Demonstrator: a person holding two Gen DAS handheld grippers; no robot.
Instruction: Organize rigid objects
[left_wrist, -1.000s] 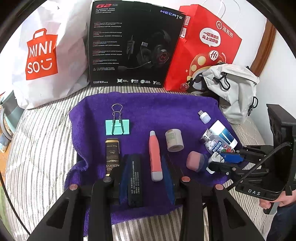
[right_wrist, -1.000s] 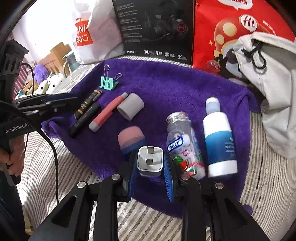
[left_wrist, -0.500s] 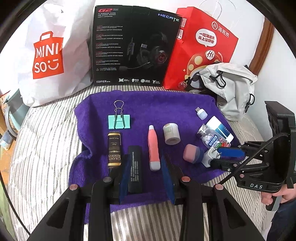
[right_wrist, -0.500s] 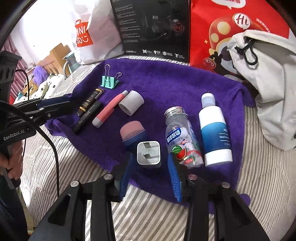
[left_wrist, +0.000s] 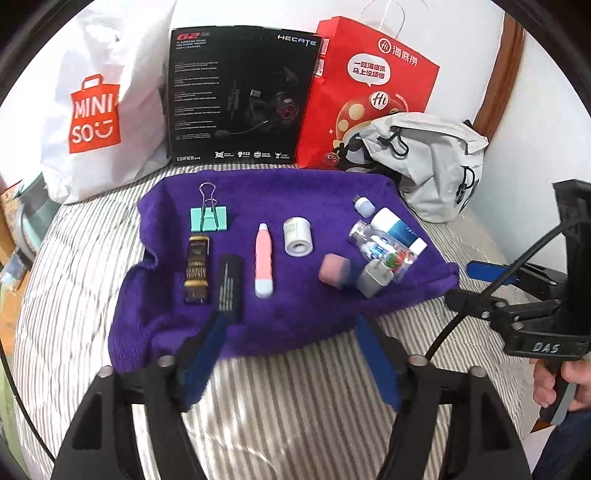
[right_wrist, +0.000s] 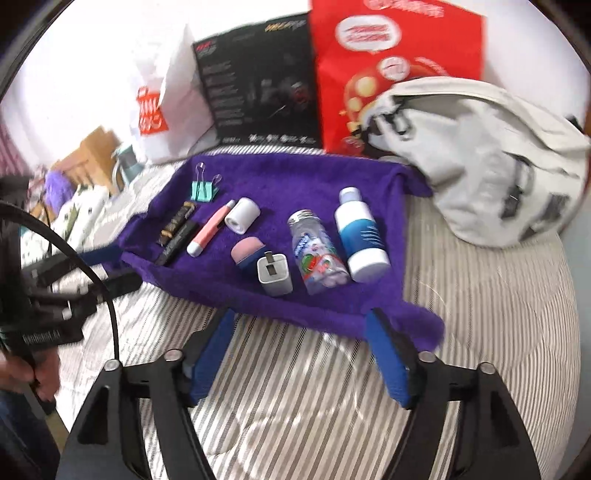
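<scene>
A row of small items lies on the purple towel: a teal binder clip, gold tube, black bar, pink pen, white roll, pink sponge, white charger plug, clear mint bottle and blue-white bottle. My left gripper is open and empty, just short of the towel's near edge. My right gripper is also open and empty, in front of the plug. In the left wrist view the right gripper sits off the towel's right edge.
A white Miniso bag, black headset box, red paper bag and grey backpack line the back of the striped bed. A hand holds the right gripper's handle.
Both grippers opened and pulled back off the towel. The right one let go of the charger plug, the left one let go of the black bar; both items now lie on the towel.
</scene>
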